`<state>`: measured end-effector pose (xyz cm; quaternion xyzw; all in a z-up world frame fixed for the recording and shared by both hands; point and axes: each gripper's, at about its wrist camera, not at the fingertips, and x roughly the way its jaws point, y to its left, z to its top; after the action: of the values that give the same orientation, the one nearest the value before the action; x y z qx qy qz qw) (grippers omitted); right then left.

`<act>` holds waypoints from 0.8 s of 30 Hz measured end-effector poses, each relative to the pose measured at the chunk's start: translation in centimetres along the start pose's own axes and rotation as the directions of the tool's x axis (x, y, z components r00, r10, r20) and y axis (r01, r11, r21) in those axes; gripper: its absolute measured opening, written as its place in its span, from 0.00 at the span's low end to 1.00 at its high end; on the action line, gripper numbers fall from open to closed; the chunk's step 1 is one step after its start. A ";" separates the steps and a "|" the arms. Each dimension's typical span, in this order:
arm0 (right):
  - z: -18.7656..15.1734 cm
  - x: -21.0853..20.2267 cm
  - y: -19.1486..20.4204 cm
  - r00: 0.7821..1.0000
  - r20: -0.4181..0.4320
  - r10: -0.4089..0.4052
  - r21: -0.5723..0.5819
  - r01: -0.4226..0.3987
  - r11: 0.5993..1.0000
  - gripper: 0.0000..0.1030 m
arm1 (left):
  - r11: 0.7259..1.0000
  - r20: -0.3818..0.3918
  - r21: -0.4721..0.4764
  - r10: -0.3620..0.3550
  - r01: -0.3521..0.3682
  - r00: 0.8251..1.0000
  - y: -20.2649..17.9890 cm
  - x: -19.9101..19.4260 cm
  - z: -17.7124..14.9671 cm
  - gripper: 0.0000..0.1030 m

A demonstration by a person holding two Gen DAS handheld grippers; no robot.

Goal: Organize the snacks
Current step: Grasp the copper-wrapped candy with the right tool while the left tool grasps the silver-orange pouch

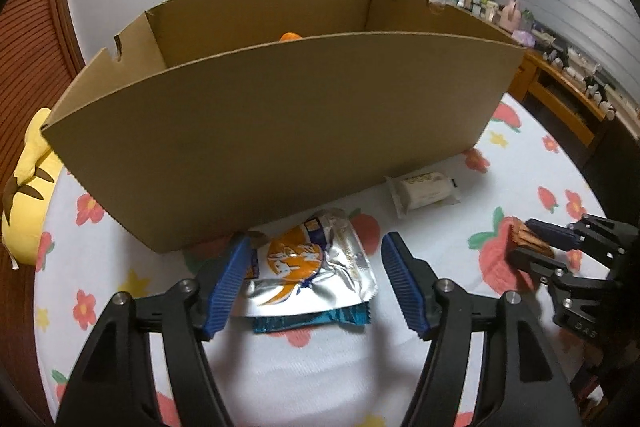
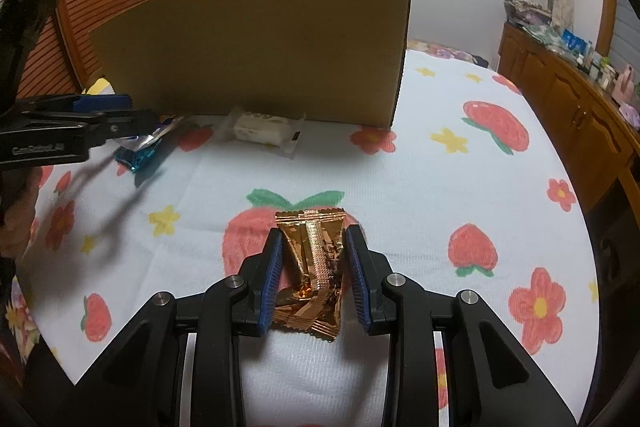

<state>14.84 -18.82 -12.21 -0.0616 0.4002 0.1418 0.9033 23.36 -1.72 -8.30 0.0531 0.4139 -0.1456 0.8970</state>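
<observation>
Copper wrapped snack (image 2: 314, 267) is pinched across its crinkly middle by right gripper (image 2: 314, 267), over the strawberry cloth (image 2: 440, 187); light, slippery foil. Left gripper (image 1: 314, 283) is spread apart above silver pouch (image 1: 316, 267), beside cardboard box (image 1: 280, 127)

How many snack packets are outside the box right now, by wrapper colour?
Silver-and-orange pouch: 1
Teal packet: 1
White packet: 1
Copper foil packet, in the right gripper: 1
Total: 4
</observation>
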 end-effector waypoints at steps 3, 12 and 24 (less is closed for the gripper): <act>0.0 0.0 0.0 1.000 0.000 0.001 0.001 -0.001 1.000 0.29 | 1.000 -0.049 -0.017 -0.009 0.008 0.999 0.5 1.0 0.3 0.66; 0.0 0.0 0.0 1.000 0.000 -0.003 -0.003 0.003 1.000 0.29 | 1.000 -0.097 -0.029 -0.001 -0.002 0.995 1.4 2.4 0.1 0.82; 0.1 0.0 0.1 1.000 -0.001 -0.007 -0.008 0.007 1.000 0.29 | 1.000 -0.133 -0.020 0.014 -0.017 0.991 1.7 3.4 -0.3 0.80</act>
<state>14.86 -18.73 -12.17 -0.0667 0.3998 0.1404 0.9033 25.73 -0.81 -11.12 0.0566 0.4739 -0.1304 0.8691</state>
